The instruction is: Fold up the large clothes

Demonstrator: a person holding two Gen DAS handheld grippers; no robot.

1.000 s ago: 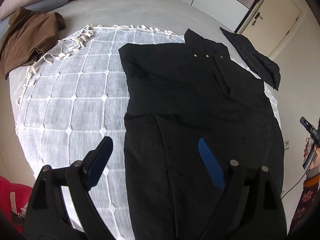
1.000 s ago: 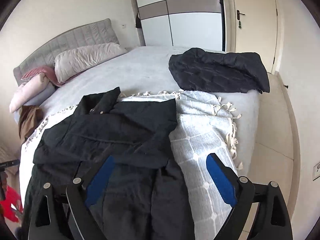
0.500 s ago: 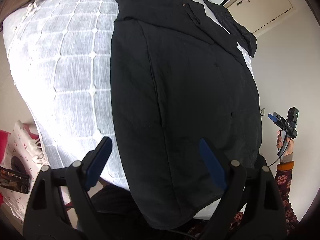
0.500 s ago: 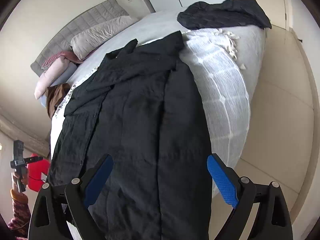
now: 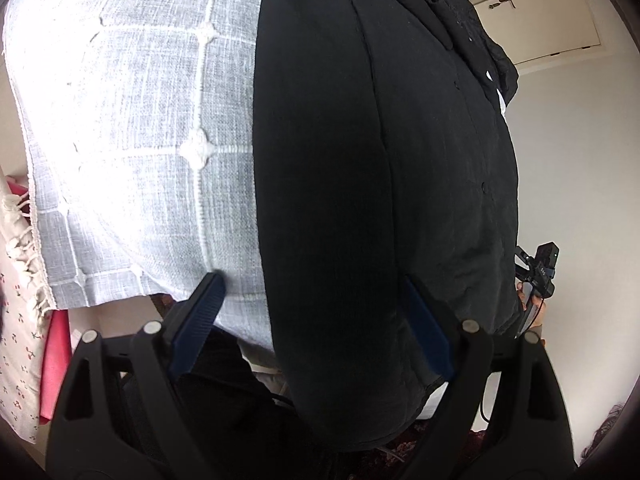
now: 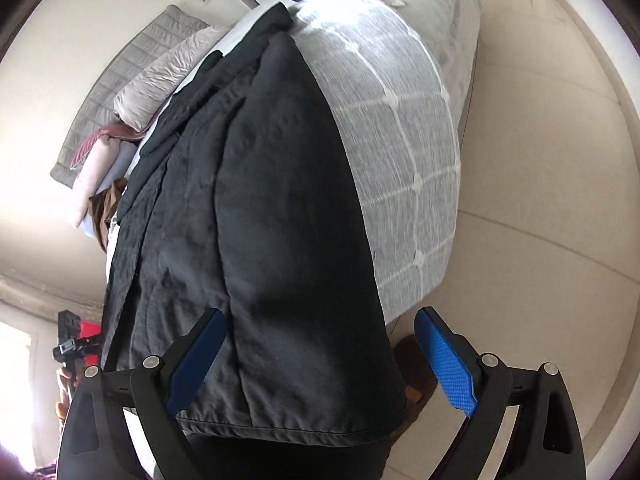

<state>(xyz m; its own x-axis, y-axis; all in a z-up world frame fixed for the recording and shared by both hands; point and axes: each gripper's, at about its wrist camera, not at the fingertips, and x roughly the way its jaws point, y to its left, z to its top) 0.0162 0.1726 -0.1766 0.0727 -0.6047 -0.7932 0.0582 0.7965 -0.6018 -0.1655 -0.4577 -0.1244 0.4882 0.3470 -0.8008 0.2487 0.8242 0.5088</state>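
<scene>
Coat [image 6: 280,220] lies flat on the bed's throw [image 6: 400,120], hem hanging over the edge. Both grippers, left [image 5: 312,320] and right [image 6: 320,344], are wide open, empty; I'd pinch both hem corners evenly, then fold up.

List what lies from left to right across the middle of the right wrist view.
Grey quilted headboard → pale pillows → black garment → grey-white checked woven throw → beige tiled floor.
</scene>
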